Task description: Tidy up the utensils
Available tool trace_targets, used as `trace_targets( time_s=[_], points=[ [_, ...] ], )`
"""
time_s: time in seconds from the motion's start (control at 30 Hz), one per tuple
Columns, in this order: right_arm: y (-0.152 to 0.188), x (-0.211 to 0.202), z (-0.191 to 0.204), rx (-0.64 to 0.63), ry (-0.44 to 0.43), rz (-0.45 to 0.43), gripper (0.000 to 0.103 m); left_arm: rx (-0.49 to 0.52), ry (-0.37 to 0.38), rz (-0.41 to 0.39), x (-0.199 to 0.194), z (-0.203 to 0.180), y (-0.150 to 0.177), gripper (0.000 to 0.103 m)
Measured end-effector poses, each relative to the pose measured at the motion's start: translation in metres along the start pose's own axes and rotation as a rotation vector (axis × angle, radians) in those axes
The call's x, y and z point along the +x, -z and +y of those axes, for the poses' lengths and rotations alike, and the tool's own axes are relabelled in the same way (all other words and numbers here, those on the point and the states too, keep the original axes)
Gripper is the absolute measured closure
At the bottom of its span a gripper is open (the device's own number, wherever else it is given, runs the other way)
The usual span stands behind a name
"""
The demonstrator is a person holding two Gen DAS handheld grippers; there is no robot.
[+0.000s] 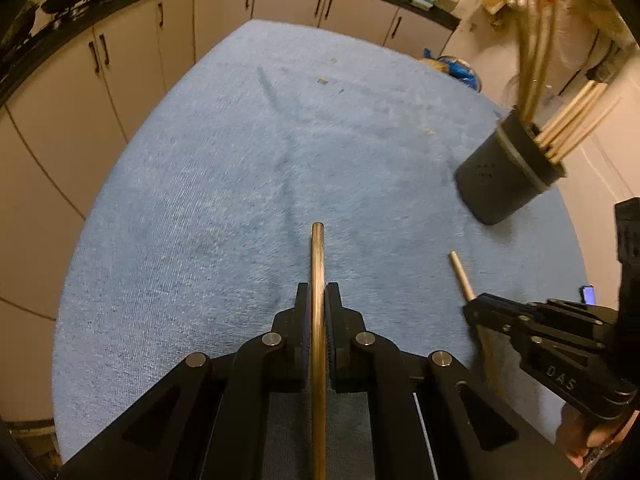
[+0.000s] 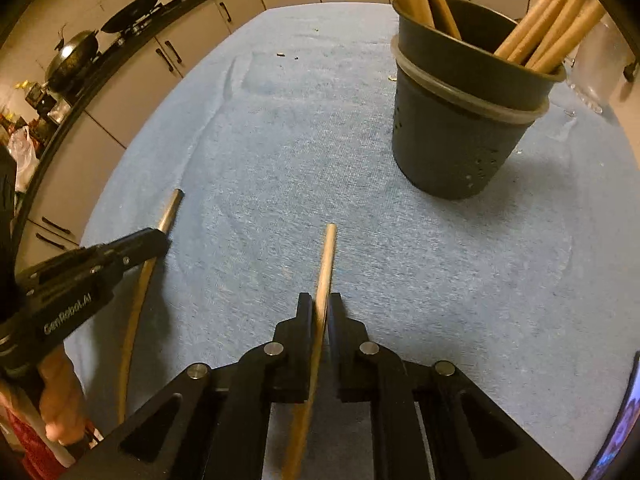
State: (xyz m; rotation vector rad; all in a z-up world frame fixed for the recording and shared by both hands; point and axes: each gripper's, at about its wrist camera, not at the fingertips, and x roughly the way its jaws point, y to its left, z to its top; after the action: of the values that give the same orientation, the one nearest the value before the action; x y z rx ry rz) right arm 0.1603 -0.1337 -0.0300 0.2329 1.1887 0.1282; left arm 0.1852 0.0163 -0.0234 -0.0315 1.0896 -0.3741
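My left gripper point(image 1: 318, 296) is shut on a thin metal-tipped utensil handle point(image 1: 318, 264) that points forward over the blue cloth; it also shows in the right wrist view point(image 2: 154, 242). My right gripper point(image 2: 320, 308) is shut on a wooden utensil handle point(image 2: 326, 264), seen in the left wrist view point(image 1: 462, 276) too. A dark grey utensil holder point(image 2: 456, 136) stands upright at the far right with several wooden handles point(image 2: 548, 28) in it. It also shows in the left wrist view point(image 1: 508, 172). Both grippers are short of it.
The blue cloth point(image 2: 280, 140) covers the table. Beige cabinets point(image 1: 120, 60) and a black counter with pans point(image 2: 76, 60) lie beyond the far edge. A clear object point(image 2: 600, 76) stands behind the holder. A phone point(image 1: 587, 294) lies at the right.
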Motion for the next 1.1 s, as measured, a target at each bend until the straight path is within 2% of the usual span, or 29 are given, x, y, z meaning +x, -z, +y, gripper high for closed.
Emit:
trace_targets(
  time_s=[0.13, 0.2, 0.4, 0.53, 0.73, 1.1],
  points=[
    [0.006, -0.025, 0.002, 0.015, -0.061, -0.088, 0.097, 0.013, 0.025, -0.062, -0.024, -0.008, -0.002, 0.097],
    [0.008, -0.048, 0.004, 0.013, -0.101, -0.175, 0.097, 0.013, 0.045, -0.102, -0.039, -0.013, -0.003, 0.097],
    [0.033, -0.115, 0.011, -0.008, -0.144, -0.461, 0.097, 0.029, 0.066, -0.248, -0.089, -0.032, -0.003, 0.097],
    [0.049, -0.136, 0.007, -0.001, -0.15, -0.564, 0.097, 0.044, 0.08, -0.308, -0.11, -0.042, -0.001, 0.097],
    [0.06, -0.156, -0.002, 0.026, -0.17, -0.624, 0.097, 0.073, 0.065, -0.339, -0.122, -0.055, 0.001, 0.097],
    [0.072, -0.18, -0.013, 0.044, -0.163, -0.691, 0.097, 0.108, 0.041, -0.348, -0.128, -0.067, 0.005, 0.097]
  ],
)
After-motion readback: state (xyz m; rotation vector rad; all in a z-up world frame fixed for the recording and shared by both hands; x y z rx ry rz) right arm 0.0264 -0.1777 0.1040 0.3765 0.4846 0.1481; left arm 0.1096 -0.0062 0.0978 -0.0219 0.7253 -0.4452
